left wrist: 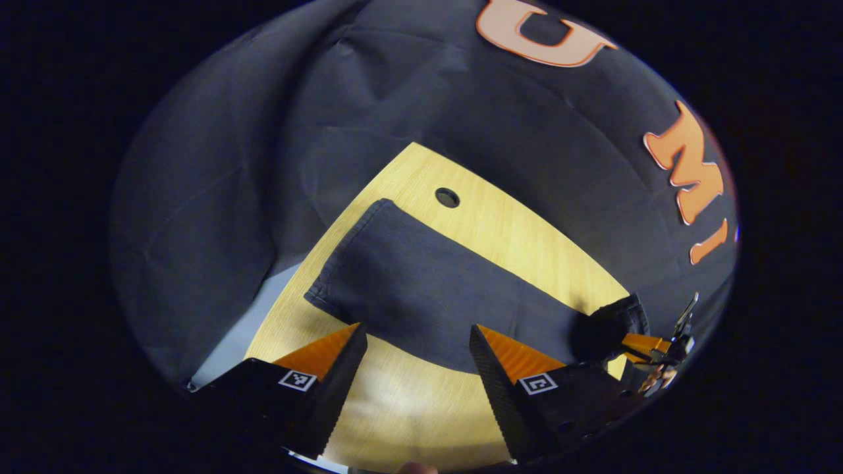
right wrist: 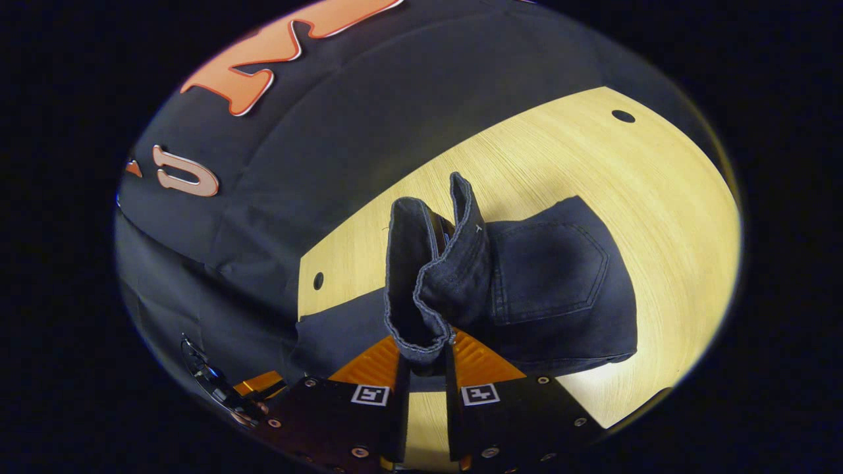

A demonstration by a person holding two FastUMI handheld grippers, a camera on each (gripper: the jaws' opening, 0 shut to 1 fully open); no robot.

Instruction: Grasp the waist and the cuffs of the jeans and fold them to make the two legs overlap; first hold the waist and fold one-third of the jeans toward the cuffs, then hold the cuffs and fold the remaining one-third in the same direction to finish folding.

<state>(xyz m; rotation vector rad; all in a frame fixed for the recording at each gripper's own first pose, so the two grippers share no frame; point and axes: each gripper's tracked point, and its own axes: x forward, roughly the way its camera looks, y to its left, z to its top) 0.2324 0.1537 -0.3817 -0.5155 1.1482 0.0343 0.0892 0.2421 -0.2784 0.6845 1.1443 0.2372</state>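
Observation:
Dark jeans (left wrist: 421,289) lie lengthwise on the wooden table (left wrist: 408,408), with the cuffs (left wrist: 342,263) at the far left end. My left gripper (left wrist: 417,327) hovers open above the legs' near edge, nothing between its fingers. At the right edge of the left gripper view, the other gripper (left wrist: 652,345) holds the raised waist end (left wrist: 612,322). In the right gripper view, my right gripper (right wrist: 427,352) is shut on the bunched waistband (right wrist: 435,283), lifted off the table (right wrist: 658,217). A back pocket (right wrist: 546,276) faces up just behind it.
The table has a small round hole (left wrist: 447,197) beyond the jeans, and two holes (right wrist: 623,116) (right wrist: 319,281) near its far edge. Black cloth walls (left wrist: 461,112) close in the table. A grey floor strip (left wrist: 244,322) lies past the left edge.

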